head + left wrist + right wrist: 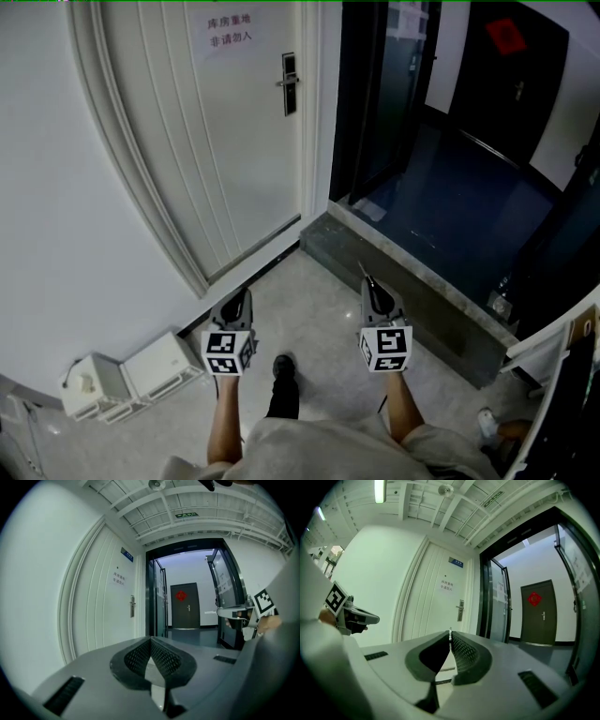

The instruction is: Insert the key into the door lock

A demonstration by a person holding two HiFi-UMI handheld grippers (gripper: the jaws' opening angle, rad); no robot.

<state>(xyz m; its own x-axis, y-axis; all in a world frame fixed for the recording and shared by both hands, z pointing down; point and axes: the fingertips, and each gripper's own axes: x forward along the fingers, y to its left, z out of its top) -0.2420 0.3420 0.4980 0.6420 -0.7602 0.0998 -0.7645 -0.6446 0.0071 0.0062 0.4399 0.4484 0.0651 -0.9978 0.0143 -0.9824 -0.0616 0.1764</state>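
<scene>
Forearms at the bottom of the head view carry both tongs over a pale floor. Left gripper [239, 298] — jaws pressed together, nothing between them. Right gripper [372, 286] — jaws clamped on the key [450, 631], whose thin metal tip pokes out past them, just right of centre in the head view. A white door [202, 141] fills the upper left. Its lock [289, 82] sits near the top centre, well apart from the key. White boxes [131, 377] sit at lower left.
</scene>
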